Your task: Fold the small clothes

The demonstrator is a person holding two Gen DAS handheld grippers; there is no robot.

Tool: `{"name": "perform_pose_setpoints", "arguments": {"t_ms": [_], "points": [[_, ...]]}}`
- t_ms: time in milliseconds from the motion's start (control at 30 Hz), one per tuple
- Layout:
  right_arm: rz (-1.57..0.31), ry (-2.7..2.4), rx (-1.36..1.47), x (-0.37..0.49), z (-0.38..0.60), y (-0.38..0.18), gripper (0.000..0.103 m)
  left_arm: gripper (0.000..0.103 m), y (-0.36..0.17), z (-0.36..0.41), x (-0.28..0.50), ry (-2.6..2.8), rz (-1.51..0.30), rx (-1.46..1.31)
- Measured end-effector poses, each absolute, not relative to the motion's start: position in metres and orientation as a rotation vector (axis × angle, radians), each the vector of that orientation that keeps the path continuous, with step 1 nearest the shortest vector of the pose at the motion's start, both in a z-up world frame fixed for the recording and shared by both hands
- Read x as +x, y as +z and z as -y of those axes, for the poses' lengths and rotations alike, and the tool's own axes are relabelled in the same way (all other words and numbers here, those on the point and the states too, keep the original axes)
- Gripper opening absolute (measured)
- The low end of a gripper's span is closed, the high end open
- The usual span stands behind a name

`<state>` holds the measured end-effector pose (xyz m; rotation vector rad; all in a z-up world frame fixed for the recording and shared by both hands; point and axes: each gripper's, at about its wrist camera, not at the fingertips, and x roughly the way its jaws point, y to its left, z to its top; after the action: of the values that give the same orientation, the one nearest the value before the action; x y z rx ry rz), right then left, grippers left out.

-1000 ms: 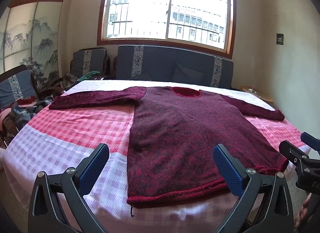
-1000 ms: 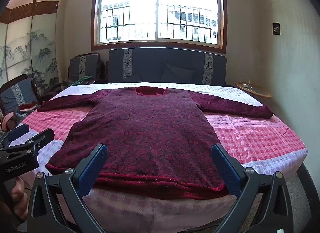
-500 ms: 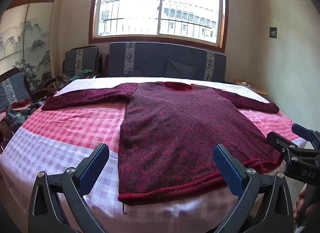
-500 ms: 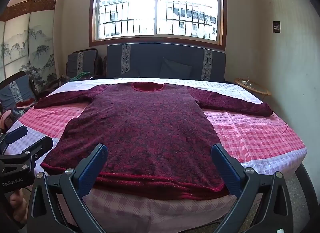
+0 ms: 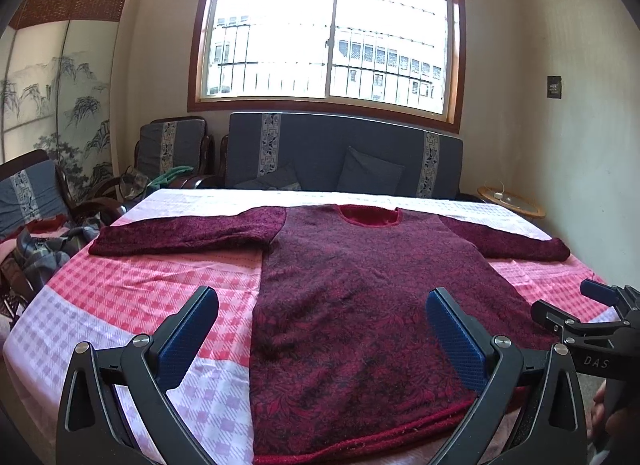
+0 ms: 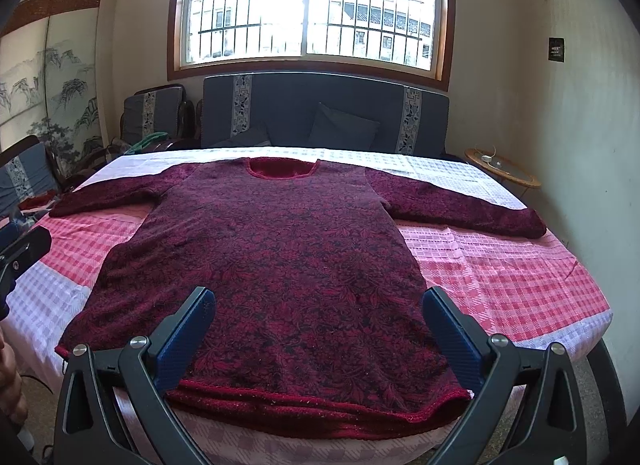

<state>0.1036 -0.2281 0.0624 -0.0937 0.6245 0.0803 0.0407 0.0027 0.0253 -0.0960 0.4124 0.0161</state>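
Observation:
A dark red patterned sweater [image 5: 360, 305] [image 6: 280, 257] lies flat on the bed, neck toward the window and both sleeves spread out sideways. My left gripper [image 5: 322, 329] hangs open above the hem's left part, nothing between its blue pads. My right gripper [image 6: 318, 329] is open above the hem's middle, also empty. The right gripper's fingers [image 5: 568, 321] show at the right edge of the left wrist view. The left gripper's finger [image 6: 24, 245] shows at the left edge of the right wrist view.
The bed carries a pink and white checked sheet [image 5: 160, 285] [image 6: 500, 277]. A dark blue sofa [image 5: 340, 157] stands behind it under the window. Armchairs with piled clothes [image 5: 44, 241] stand at the left. A small round table [image 6: 504, 169] is at the right wall.
Both grippers have moved forward and a little lower toward the sweater's hem; the hem now sits closer under the fingers. Both stay open.

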Motion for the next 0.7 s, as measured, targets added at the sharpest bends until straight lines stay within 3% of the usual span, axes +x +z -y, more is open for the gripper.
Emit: {"name": "perform_pose_setpoints", "arguments": {"t_ms": [233, 600, 633, 700], "points": [[-0.660, 0.073, -0.072, 0.144, 0.245, 0.062, 0.103, 0.103, 0.035, 0.003, 0.079, 0.040, -0.346, -0.129], [-0.764, 0.226, 0.156, 0.235, 0.326, 0.040, 0.102, 0.103, -0.007, 0.024, 0.188, 0.046, -0.526, -0.171], [-0.776, 0.229, 0.197, 0.244, 0.342, 0.035, 0.101, 0.103, -0.014, 0.025, 0.196, 0.052, -0.544, -0.180], [-0.797, 0.230, 0.301, 0.262, 0.380, 0.024, 0.089, 0.103, -0.028, 0.032, 0.211, 0.066, -0.578, -0.172]]}}
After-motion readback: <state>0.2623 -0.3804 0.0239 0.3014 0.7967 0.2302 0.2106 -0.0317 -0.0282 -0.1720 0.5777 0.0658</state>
